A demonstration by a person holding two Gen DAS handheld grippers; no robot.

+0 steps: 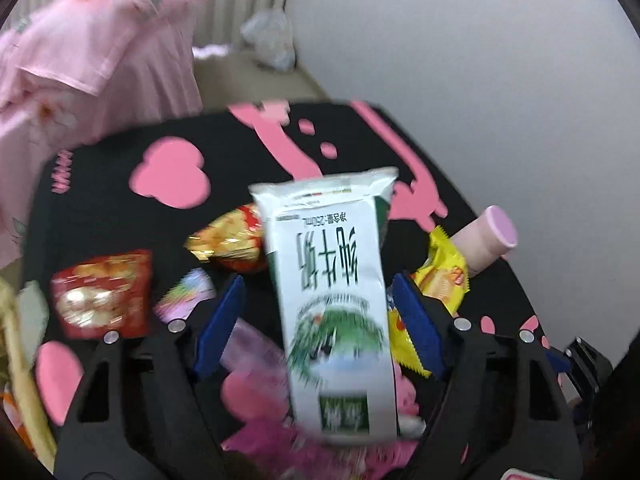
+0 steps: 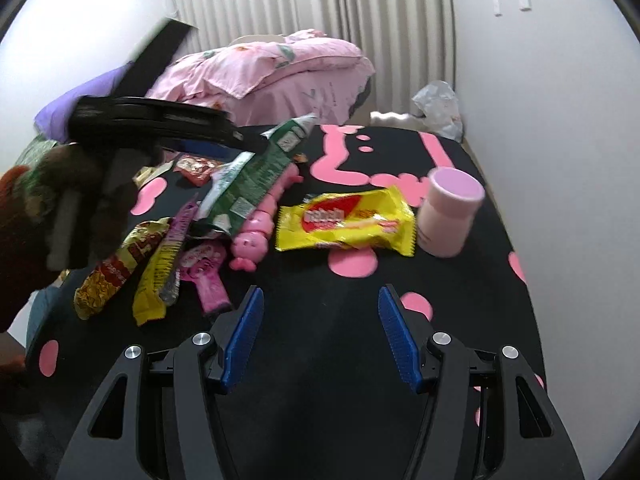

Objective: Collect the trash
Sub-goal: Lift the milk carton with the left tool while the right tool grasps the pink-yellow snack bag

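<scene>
Hazards, then pose, as I logged them from my station.

Item: milk carton (image 1: pixel 332 300), flattened, white and green, over the wrapper pile on the tabletop (image 1: pixel 100 200), standing between the pads of the left tool (image 1: pixel 318 280).

Left tool: partly open. A gap showed at the left pad, and blur hid whether the right pad touched the carton. I judged it not yet gripped.

Right tool (image 2: pixel 320 292): wide open, nothing in it.

Risk one: the carton was slim and glossy, so a closure on its edge could squirt it out sideways.

Risk two: the yellow wrapper (image 2: pixel 344 220) lay just beside the right pad and might be pinched along with it.

Risk three: a sideways sweep could topple the pink bottle (image 2: pixel 448 212), upright near the tabletop's edge.

Pose: the left tool reached in from the left, angled steeply down over the pile. The right tool hung low over bare cloth, tilted down, facing the yellow wrapper.
</scene>
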